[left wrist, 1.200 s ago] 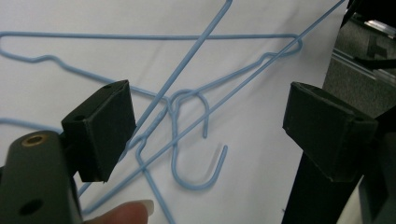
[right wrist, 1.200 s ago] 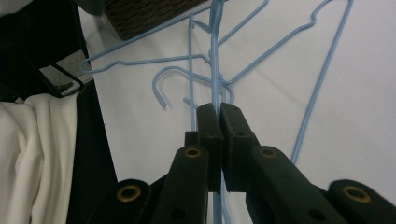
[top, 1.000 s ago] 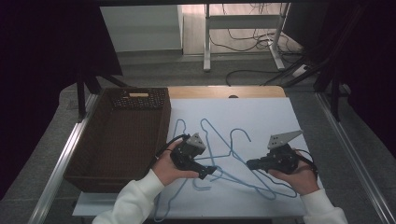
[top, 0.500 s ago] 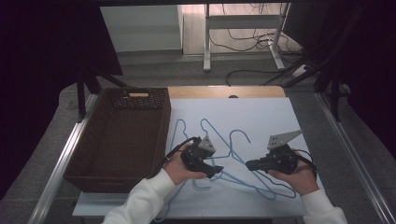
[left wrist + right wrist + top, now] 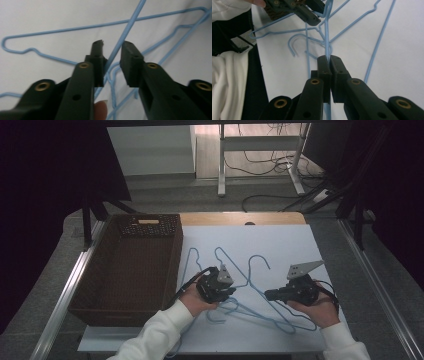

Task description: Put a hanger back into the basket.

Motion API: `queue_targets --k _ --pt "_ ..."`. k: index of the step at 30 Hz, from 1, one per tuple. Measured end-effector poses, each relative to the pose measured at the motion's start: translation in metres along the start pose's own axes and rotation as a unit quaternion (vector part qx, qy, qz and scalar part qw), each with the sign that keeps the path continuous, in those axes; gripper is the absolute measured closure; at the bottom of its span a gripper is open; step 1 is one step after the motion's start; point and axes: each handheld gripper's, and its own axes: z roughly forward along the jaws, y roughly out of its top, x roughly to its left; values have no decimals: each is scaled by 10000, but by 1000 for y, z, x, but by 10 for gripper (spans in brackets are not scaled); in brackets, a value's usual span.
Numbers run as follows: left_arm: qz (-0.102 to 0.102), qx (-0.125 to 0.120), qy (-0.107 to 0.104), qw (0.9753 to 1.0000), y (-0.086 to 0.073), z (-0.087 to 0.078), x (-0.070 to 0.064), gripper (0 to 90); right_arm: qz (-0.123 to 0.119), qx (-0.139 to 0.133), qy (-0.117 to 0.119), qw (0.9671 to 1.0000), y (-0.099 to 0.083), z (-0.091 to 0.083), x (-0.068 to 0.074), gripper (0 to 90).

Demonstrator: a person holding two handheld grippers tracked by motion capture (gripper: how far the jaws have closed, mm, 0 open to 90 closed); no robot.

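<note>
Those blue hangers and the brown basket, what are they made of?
The hangers look like thin bent wire with a smooth blue coating, probably plastic over metal. The basket looks woven, wicker or a plastic imitation, matte dark brown with a ribbed weave.

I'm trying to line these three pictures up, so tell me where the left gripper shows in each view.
High view: the left gripper sits low, left of centre, over the blue hangers.
Left gripper view: its own jaws rise from the bottom, open, a hanger wire between them.
Right gripper view: it lies at the top, left of centre.
Shared landmark: the hanger wire crossing at its tips.
</note>
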Motion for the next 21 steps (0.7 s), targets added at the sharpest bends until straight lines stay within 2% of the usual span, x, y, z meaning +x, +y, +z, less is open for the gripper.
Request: queue_targets --k 6,9,13,18,21 --pt "169 9 160 9997 0 2 -1 779 -5 -106 -165 9998 1 1 -2 871" --pt "205 -82 193 9996 1 0 -2 794 19 -222 -227 9995 1 -2 -3 869" --pt "286 -132 147 9994 4 -6 -4 812 32 -354 -301 9989 -1 -6 -5 857" --pt "629 -150 78 9979 8 -15 -15 855 149 -519 -431 9976 -3 -10 -10 805" --pt "646 -177 -35 9977 10 -20 -19 867 214 -622 -467 9967 -4 -11 -11 762"
